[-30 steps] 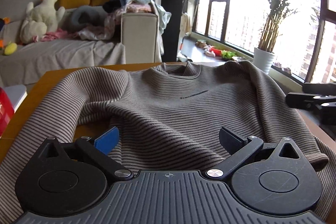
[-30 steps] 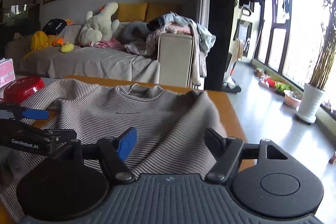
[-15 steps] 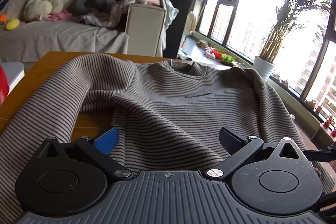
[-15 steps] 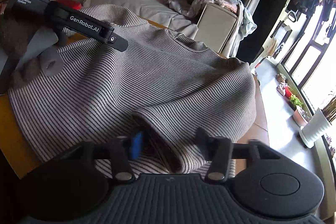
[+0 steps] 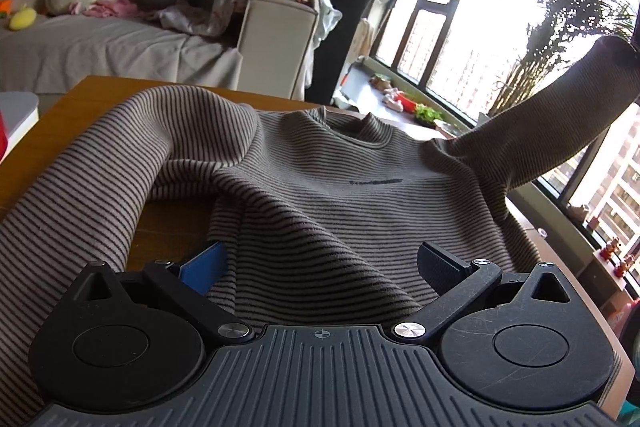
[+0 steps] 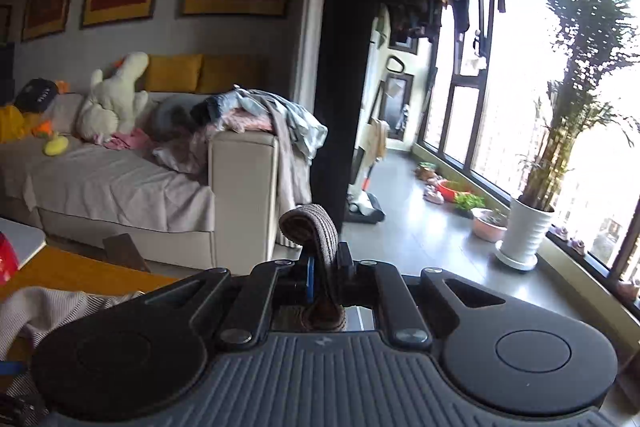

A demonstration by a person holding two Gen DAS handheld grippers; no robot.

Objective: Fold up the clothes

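Observation:
A brown striped sweater (image 5: 328,187) lies face up on the wooden table (image 5: 100,95), collar at the far side. My left gripper (image 5: 320,263) hovers open over its lower body, with cloth lying between the blue pad (image 5: 204,263) and the black pad. One sleeve (image 5: 540,139) rises off the table toward the upper right. My right gripper (image 6: 324,267) is shut on that sleeve's cuff (image 6: 312,227), which loops up above the jaws. In the right wrist view, part of the sweater (image 6: 48,303) shows at the lower left.
A sofa (image 6: 120,187) with plush toys and piled clothes stands beyond the table. A potted plant (image 6: 528,227) and small pots line the window on the right. A red object (image 6: 6,263) and a white surface sit at the table's left.
My right gripper closed on the sleeve cuff and lifted it up off the table. The left gripper stayed open over the sweater body.

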